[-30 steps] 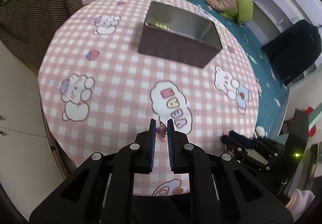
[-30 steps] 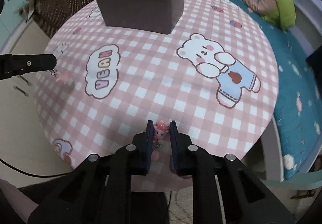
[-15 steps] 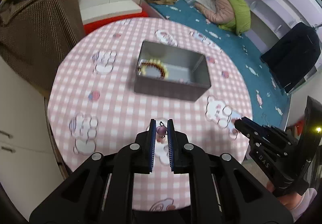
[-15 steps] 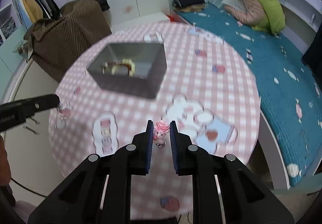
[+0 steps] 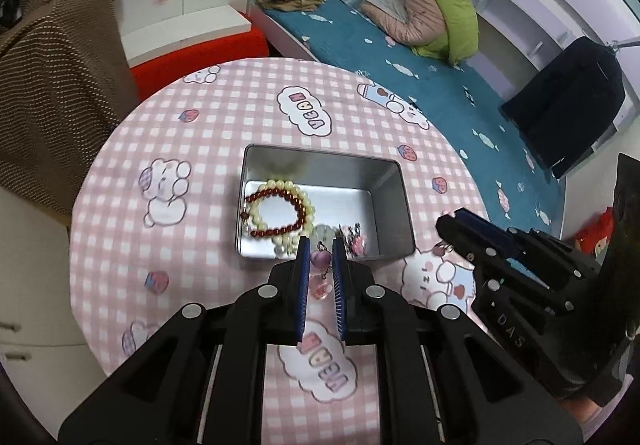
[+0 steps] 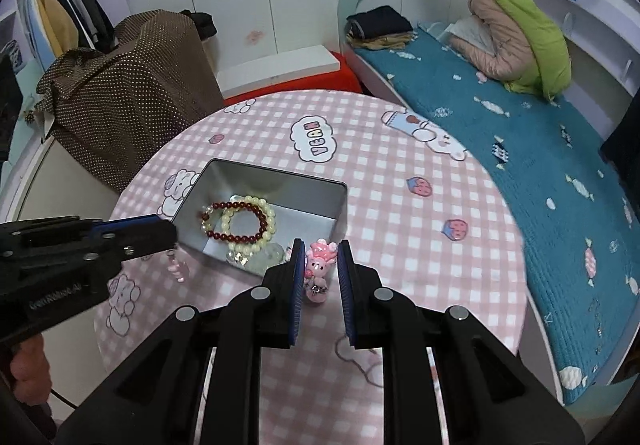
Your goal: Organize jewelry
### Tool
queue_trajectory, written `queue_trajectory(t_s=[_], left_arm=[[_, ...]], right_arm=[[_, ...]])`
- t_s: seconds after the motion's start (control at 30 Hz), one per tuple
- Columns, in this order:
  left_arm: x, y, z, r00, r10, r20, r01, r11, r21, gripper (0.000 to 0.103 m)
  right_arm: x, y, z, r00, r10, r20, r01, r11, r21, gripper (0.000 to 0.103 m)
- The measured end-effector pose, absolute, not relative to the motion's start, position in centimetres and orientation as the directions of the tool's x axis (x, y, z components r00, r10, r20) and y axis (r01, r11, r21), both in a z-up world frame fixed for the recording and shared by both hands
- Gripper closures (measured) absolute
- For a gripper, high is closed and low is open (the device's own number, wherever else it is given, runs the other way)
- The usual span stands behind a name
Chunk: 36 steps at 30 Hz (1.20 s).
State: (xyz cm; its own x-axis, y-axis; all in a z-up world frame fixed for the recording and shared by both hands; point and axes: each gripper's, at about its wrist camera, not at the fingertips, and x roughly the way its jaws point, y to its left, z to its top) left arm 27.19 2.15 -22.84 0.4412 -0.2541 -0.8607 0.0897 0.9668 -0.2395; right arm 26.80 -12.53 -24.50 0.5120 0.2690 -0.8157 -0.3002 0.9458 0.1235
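Two grippers hang above a round table point(image 5: 120, 181) with a pink checked cloth, both near an open metal tin point(image 5: 390, 181) that sits about mid-table. The left gripper point(image 5: 319, 259) has its fingers drawn narrow on a small purple bead charm point(image 5: 319, 258), with a pale pink piece dangling under it; in its own view the charm sits at the tin's near edge, and the right wrist view shows the pink piece point(image 6: 177, 269) hanging outside the tin, just beside its left near corner. The right gripper point(image 6: 319, 263) pinches a pink bear charm point(image 6: 318, 263) between its blue pads, a small ring and pink drop hanging below; the gap looks a little wider than the charm on one side, yet the charm sits up between the fingers. It is seen against the tin's near right corner point(image 6: 340, 205), though whether it is over the rim or just outside I cannot tell. Inside the tin lie a dark red bead bracelet point(image 5: 276, 207) and a cream bead bracelet point(image 5: 280, 187), overlapping each other toward the tin's left end, with pale clear beads point(image 6: 260, 255) and other small bits against the near wall. Beyond the tin, a teal bed point(image 6: 520, 133) holds a green and pink jacket point(image 6: 520, 41), and left of the tin stands a brown dotted cover point(image 6: 132, 93).
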Motion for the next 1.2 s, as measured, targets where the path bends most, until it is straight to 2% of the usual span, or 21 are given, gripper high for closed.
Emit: queue_trajectory(t_s=[0.47,0.53,0.67,0.73,0.8,1.0,1.03,1.17,1.2], left_arm=[[31.4,3.1,-25.0,0.397,-0.299,-0.868,0.122,0.954,-0.273,0.091],[31.4,3.0,-25.0,0.394,-0.307,-0.867,0.135,0.952,-0.275,0.091],[31.5,2.8,-25.4,0.370,-0.298,-0.880,0.153,0.954,-0.258,0.090],[31.6,3.0,-25.7,0.356,-0.297,-0.886,0.151,0.954,-0.259,0.081],[31.7,3.3,-25.8,0.357,-0.294,-0.887,0.150,0.955,-0.257,0.076],[31.4,4.0,-25.9,0.347,-0.283,-0.894,0.161,0.957,-0.240,0.067],[31.2,4.2,-25.8,0.341,-0.276,-0.899,0.161,0.959,-0.233,0.063],[30.4,4.4,-25.3,0.354,-0.253,-0.900,0.162,0.965,-0.208,0.060],[30.2,4.5,-25.1,0.358,-0.242,-0.902,0.160,0.967,-0.197,0.056]], right_arm=[[28.7,-10.1,-26.3,0.456,0.252,-0.853,-0.283,0.950,0.130,0.086],[28.8,-10.1,-26.4,0.459,0.231,-0.858,-0.268,0.957,0.114,0.073],[28.7,-10.6,-26.6,0.460,0.199,-0.865,-0.236,0.967,0.097,0.065],[28.7,-11.0,-26.7,0.458,0.185,-0.870,-0.215,0.972,0.094,0.063],[28.6,-11.3,-26.7,0.458,0.176,-0.872,-0.200,0.976,0.092,0.062],[28.0,-11.9,-26.4,0.456,0.145,-0.878,-0.157,0.984,0.081,0.059],[27.8,-12.0,-26.1,0.459,0.140,-0.877,-0.152,0.985,0.077,0.059],[27.1,-12.2,-25.0,0.476,0.139,-0.868,-0.159,0.985,0.071,0.059],[27.0,-12.2,-24.8,0.480,0.141,-0.866,-0.162,0.984,0.071,0.059]])
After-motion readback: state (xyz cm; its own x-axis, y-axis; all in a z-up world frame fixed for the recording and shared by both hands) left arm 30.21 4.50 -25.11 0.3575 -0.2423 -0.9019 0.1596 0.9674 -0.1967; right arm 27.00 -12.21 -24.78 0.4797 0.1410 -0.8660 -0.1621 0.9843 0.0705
